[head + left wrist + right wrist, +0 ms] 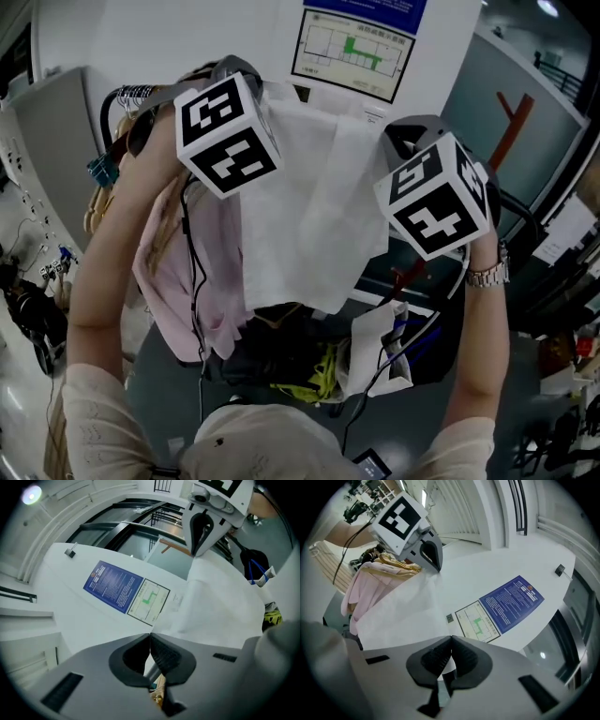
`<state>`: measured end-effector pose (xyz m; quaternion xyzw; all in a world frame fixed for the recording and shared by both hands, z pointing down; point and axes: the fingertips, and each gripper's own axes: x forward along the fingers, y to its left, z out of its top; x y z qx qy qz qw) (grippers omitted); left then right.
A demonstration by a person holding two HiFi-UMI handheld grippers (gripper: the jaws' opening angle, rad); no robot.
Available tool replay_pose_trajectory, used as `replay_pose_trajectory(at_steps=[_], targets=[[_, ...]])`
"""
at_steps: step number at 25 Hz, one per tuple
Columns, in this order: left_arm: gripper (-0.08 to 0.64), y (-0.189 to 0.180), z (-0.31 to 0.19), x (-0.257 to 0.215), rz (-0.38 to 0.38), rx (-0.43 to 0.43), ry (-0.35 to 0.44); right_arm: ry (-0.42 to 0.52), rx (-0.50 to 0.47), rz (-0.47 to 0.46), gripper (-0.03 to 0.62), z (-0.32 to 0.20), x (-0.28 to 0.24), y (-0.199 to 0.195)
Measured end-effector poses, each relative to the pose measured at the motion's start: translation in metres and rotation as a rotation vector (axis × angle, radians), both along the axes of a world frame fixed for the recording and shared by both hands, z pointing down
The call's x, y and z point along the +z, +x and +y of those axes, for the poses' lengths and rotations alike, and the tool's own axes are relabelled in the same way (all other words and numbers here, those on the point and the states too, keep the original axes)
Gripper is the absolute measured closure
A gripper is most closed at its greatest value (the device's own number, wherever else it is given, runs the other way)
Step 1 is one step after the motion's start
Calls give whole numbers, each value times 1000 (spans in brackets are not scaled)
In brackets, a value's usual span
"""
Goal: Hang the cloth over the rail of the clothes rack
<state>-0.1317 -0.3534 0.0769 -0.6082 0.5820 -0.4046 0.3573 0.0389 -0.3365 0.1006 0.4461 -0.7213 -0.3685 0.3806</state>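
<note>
Facing a curved white wall [178, 47], the person holds both grippers raised. A blue notice [512, 603] and a framed floor plan [352, 52] are fixed to that wall, and a glass partition [136, 543] stands off to one side. Grey floor [159, 384] shows far below, cluttered with cables and bags. At the left of the head view a pink garment [178, 272] hangs beside wooden hangers [101, 202].

The white cloth [309, 206] hangs spread in front of the wall, its top edge stretched between the two grippers and its lower part falling free, just beside the pink garment. The left gripper [150, 641] has its jaws together, pinching one top corner of the cloth. The right gripper [450, 654] has its jaws clamped on the other corner, with white fabric showing between them. No view shows the rack's rail clearly.
</note>
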Motion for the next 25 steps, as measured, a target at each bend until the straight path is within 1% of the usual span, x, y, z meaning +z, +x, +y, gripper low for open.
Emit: replay_pose_trajectory(at_steps=[2, 5, 7, 11, 13, 15, 18, 21, 24, 25], targets=[[546, -22, -10, -11, 3, -38, 10, -20, 5, -7, 575, -1, 0, 0], [546, -48, -25, -26, 19, -79, 31, -16, 29, -17, 575, -3, -4, 4], [546, -63, -33, -30, 28, -100, 30, -19, 46, -18, 575, -5, -5, 4], [546, -75, -42, -24, 50, -96, -5, -38, 63, -22, 575, -5, -3, 3], [546, -79, -45, -17, 34, -108, -30, -40, 64, -35, 575, -6, -3, 3], [545, -80, -48, -6, -1, -106, -62, -39, 67, -42, 575, -6, -4, 4], [544, -80, -54, 3, -44, -73, -52, -41, 79, -38, 575, -7, -4, 6], [536, -83, -54, 6, -75, -49, -47, -46, 81, -56, 575, -8, -5, 6], [458, -86, -50, 2, -90, -32, -44, -50, 91, -60, 575, -9, -5, 7], [443, -87, -48, 1, -95, -30, -41, -50, 94, -57, 575, -9, -5, 7]])
